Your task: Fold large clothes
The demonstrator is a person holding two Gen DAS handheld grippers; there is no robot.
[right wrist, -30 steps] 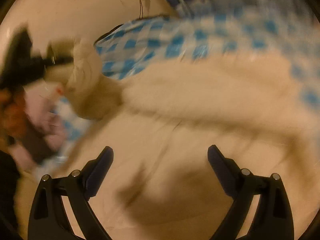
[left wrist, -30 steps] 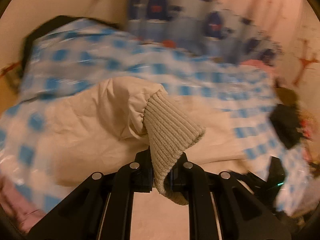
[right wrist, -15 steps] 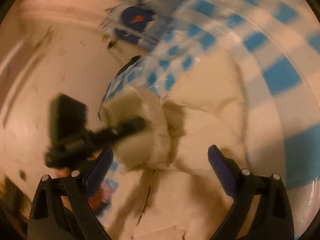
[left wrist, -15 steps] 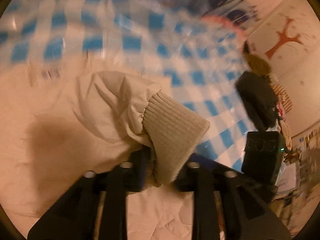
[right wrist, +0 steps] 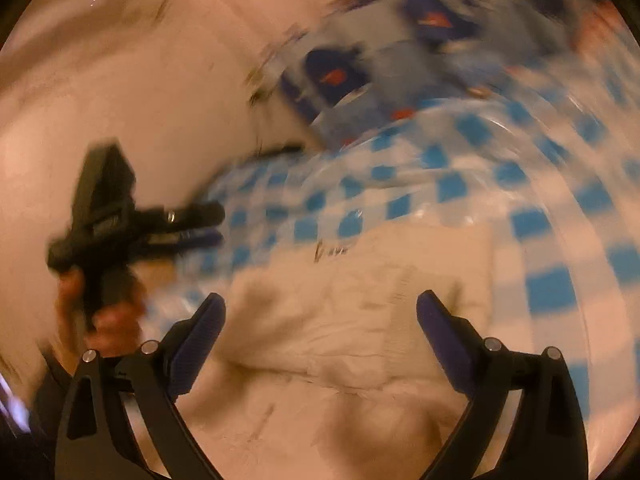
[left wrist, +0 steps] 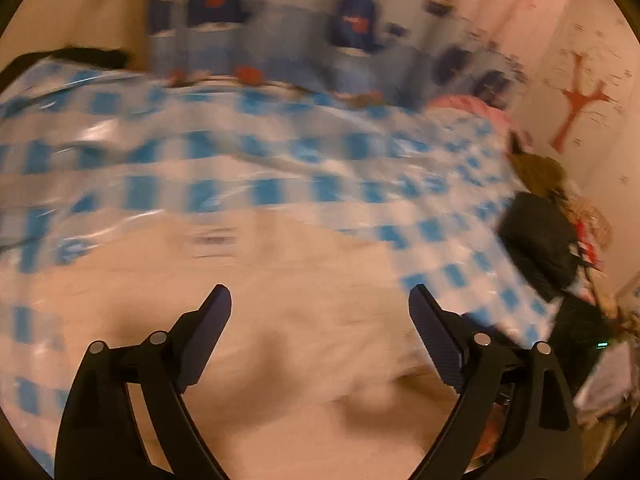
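A cream padded jacket (left wrist: 304, 280) lies on a blue-and-white checked cover (left wrist: 256, 152); it also shows in the right wrist view (right wrist: 360, 320). My left gripper (left wrist: 320, 300) is open and empty above the jacket. It also appears at the left of the right wrist view (right wrist: 200, 220), held in a hand above the cover, off the jacket's left edge. My right gripper (right wrist: 320, 308) is open and empty over the jacket's folded body. Both views are motion-blurred.
A blue patterned pillow or blanket (left wrist: 280, 28) lies at the far edge of the cover; it shows in the right wrist view (right wrist: 380, 60) too. A dark bundle (left wrist: 540, 248) and clutter sit at the right. A pale wall (right wrist: 120, 80) is at the left.
My left gripper let go of the jacket's ribbed cuff and opened, then pulled back. My right gripper stayed open and shifted over the jacket.
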